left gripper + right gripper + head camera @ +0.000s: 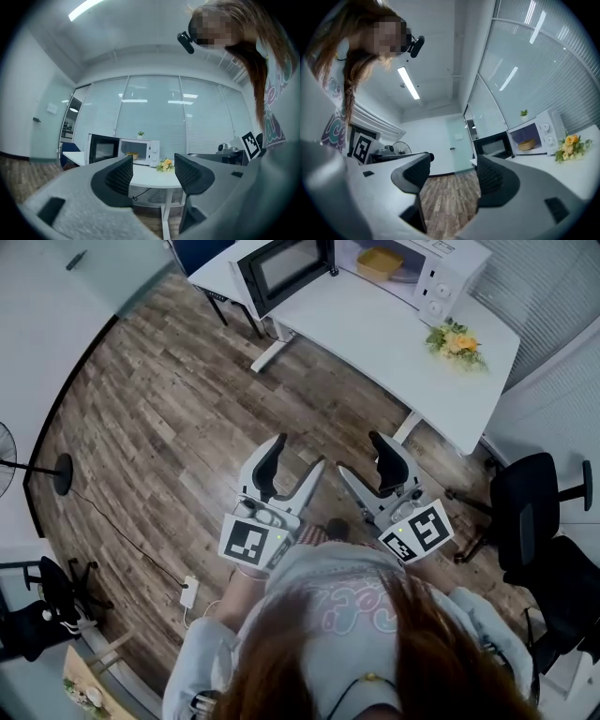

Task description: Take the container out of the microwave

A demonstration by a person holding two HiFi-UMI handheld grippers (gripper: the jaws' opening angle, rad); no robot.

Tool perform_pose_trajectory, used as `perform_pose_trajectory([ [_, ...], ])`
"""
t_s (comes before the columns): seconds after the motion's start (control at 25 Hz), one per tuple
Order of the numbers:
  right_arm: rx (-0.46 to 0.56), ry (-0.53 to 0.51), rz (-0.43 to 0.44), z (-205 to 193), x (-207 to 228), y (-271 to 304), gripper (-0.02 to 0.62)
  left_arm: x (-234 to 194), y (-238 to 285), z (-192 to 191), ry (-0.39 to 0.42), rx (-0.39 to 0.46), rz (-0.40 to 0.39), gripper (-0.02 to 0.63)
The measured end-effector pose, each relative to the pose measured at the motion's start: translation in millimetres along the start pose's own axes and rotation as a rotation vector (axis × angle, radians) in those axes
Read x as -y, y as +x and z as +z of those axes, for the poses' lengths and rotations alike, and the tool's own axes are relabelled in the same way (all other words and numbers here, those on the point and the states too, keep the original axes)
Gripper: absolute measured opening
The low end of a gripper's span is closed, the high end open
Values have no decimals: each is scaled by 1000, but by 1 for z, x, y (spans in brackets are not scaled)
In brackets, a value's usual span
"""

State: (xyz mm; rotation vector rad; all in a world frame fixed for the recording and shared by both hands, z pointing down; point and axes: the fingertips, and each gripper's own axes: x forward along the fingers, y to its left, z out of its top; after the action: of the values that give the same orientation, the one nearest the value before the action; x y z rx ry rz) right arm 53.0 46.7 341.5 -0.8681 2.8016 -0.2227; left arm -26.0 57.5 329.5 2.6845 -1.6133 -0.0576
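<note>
A white microwave [427, 268] stands on a white table [375, 338] at the far side of the room, its black door [281, 268] swung open to the left. Inside sits a yellow container [379, 262], also seen as the yellow container [132, 155] and the yellow container [527, 144] in the gripper views. My left gripper [292, 462] and right gripper [360, 457] are held close to my body, far from the table, both open and holding nothing.
A bunch of yellow flowers [457, 341] lies on the table right of the microwave. Black office chairs [534, 521] stand at the right. A fan [19, 465] and a cable with a power strip [187, 594] are at the left on the wood floor [159, 418].
</note>
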Motion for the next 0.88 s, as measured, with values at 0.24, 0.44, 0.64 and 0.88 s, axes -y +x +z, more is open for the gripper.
perform_pose_trajectory([
  [0.24,-12,-6,-11,0,6,0,296,-3,5,-1,-14,18,-6,270],
  [0.44,0,-1,-39,4,18,-4,296,-2,13,-1,-13,12,-21,270],
  [0.64,2,0,-19,3,16,1,296,-3,13,0,-14,10,-12,270],
  [0.88,3,5,-5,3,16,5,296,-2,14,1,-12,14,-7,270],
])
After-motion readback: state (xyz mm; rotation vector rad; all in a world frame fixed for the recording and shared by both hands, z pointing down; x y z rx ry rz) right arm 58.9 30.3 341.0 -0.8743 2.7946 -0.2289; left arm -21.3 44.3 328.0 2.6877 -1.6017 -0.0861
